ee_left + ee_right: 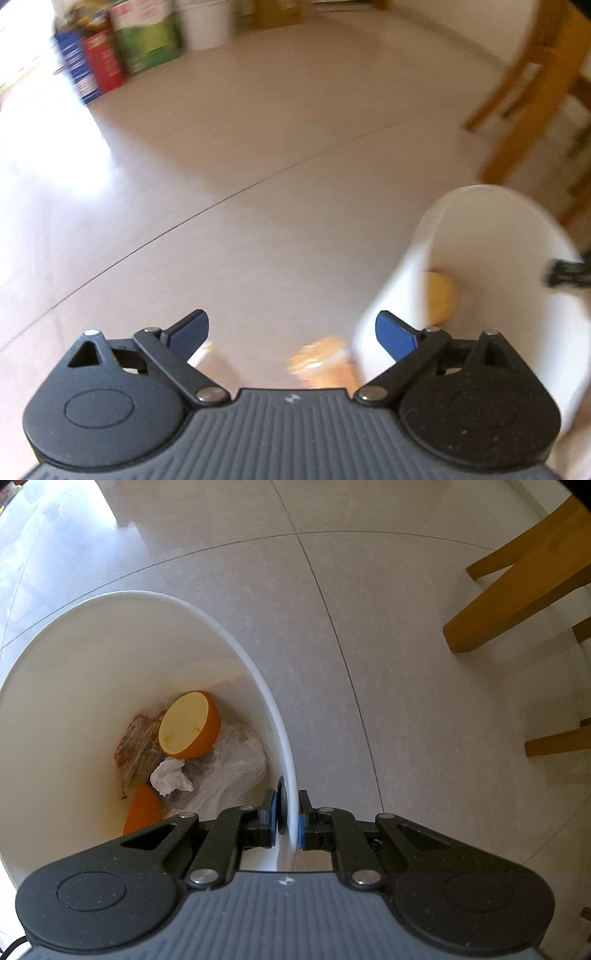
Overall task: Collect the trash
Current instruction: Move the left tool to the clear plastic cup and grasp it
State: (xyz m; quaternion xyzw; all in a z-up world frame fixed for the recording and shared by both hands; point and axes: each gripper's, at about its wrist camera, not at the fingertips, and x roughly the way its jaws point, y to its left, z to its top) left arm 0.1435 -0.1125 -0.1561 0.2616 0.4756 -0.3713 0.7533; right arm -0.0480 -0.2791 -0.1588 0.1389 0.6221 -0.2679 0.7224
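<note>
A white plastic bucket stands on a pale tiled floor and serves as the trash bin. The right gripper is clamped on the bucket's rim at about five o'clock of its opening, one blue pad inside the wall and one outside, with a black disc pressed between the inner pad and the wall. At the bottom of the bucket lie an orange half with its cut face up, a second orange piece at seven o'clock, a crumpled white tissue, a clear plastic bag and a printed wrapper.

The left gripper hangs over the floor with its fingers spread wide apart, holding nothing. Just below it lies a blurred orange wrapper, beside the bucket's outer wall. Wooden chair legs stand at two o'clock, and coloured boxes at eleven o'clock.
</note>
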